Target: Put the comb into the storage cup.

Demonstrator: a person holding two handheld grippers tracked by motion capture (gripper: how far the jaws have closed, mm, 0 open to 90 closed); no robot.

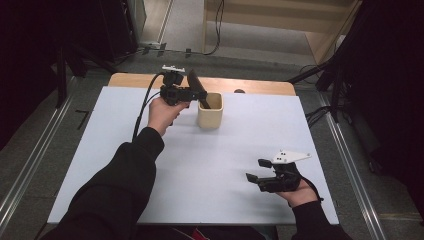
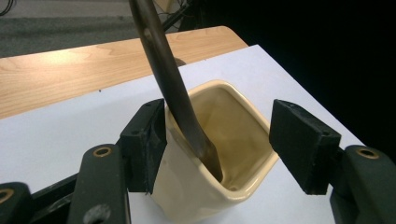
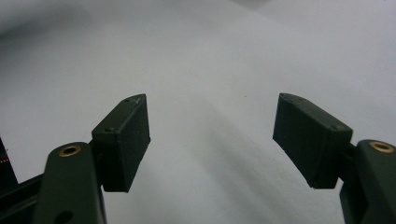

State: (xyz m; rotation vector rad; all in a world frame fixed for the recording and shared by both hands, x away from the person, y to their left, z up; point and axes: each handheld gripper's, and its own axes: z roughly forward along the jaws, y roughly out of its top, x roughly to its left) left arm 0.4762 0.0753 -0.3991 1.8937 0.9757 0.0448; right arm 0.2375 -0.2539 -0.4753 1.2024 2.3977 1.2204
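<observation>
- Here, the white table (image 1: 210, 175) fills the middle of the high view, with a strip of bare wood (image 1: 260, 85) along its upper edge; a grey floor lies beyond, toward the top of the frame.
- A person's left forearm in a black sleeve (image 1: 117, 190) comes up from the lower left of the high view.
- The cream cup (image 1: 210, 111) stands upright on the table in the upper centre of the high view; in the left gripper view its squarish mouth (image 2: 224, 135) sits in the middle of the frame.
- The left gripper (image 1: 194, 93) sits just left of the cup in the high view; in its own view (image 2: 217, 144) the jaws stand apart on either side of the cup, the left-hand pad close against the cup's wall.
- The right gripper (image 1: 257, 170) hovers at the lower right of the high view, well apart from the cup; in its own view (image 3: 212, 140) the jaws gape wide over bare white table.
- A dark utensil (image 2: 175, 88) leans in the cup, its lower end inside, its handle rising toward the upper left of the left gripper view; it passes just beside the left-hand pad, and I cannot tell whether they touch.
</observation>
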